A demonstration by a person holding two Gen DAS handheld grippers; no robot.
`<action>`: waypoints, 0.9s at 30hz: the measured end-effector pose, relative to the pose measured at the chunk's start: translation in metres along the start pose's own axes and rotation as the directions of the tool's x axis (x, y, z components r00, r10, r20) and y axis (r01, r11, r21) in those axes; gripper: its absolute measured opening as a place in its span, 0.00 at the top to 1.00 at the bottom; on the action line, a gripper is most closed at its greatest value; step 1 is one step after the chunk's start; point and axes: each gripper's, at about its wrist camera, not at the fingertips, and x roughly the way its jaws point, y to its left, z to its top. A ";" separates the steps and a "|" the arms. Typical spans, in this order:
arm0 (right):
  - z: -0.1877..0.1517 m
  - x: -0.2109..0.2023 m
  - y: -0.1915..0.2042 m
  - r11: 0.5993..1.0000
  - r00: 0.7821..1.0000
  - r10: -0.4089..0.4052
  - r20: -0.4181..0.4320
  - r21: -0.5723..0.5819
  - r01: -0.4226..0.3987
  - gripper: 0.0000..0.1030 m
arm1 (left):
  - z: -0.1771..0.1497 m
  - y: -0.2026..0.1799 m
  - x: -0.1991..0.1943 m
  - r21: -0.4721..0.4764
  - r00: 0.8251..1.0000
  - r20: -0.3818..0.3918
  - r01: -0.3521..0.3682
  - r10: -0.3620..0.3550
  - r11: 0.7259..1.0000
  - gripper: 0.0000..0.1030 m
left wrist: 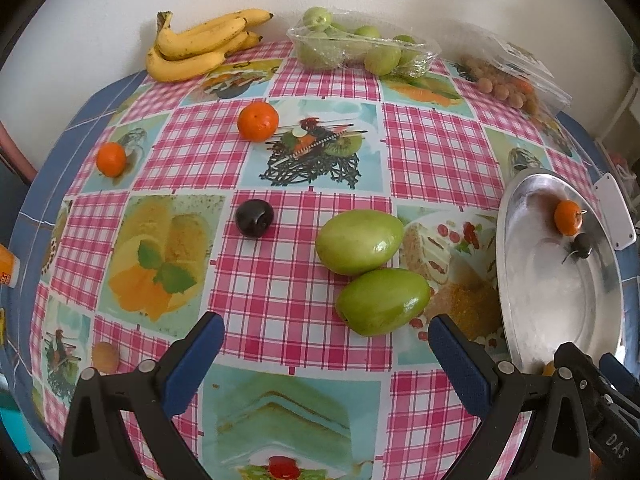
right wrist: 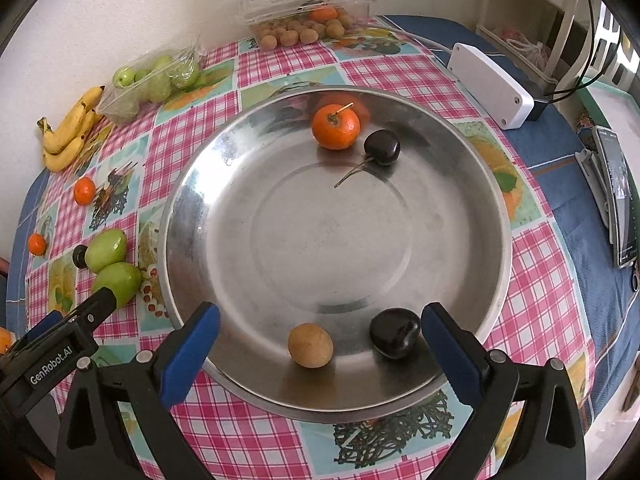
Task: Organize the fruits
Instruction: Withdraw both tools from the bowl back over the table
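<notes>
I am holding the right gripper [right wrist: 320, 320] wide open and empty over the metal bowl [right wrist: 496, 216]; the dark plum [right wrist: 394, 332] is lying between its fingers, smooth and likely slippery. The left gripper [left wrist: 326, 336] is hanging open, empty.

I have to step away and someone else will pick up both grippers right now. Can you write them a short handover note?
Left gripper: open, empty, over the cloth near two green fruits.
Right gripper: open, empty, above the steel tray.
Done: in the tray, one orange, two dark cherries and a small brown fruit.
Left: on the cloth, two oranges, one cherry, both green fruits, another brown fruit. Bananas and two clear packs sit by the wall.
</notes>
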 end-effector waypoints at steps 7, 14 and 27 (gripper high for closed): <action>-0.004 -0.003 0.005 1.000 1.000 0.003 0.002 -0.013 -0.003 0.02 | -0.001 0.006 -0.007 0.020 1.000 0.006 -0.021 0.021 1.000 0.00; -0.008 -0.004 0.017 0.999 1.000 0.021 -0.003 -0.032 -0.021 0.02 | -0.001 0.031 -0.018 -0.018 0.999 0.037 -0.018 0.019 1.000 0.00; -0.016 -0.007 0.066 0.993 0.994 0.111 -0.011 -0.045 -0.111 0.02 | -0.001 0.097 -0.030 -0.154 0.998 0.056 -0.031 0.040 0.988 0.00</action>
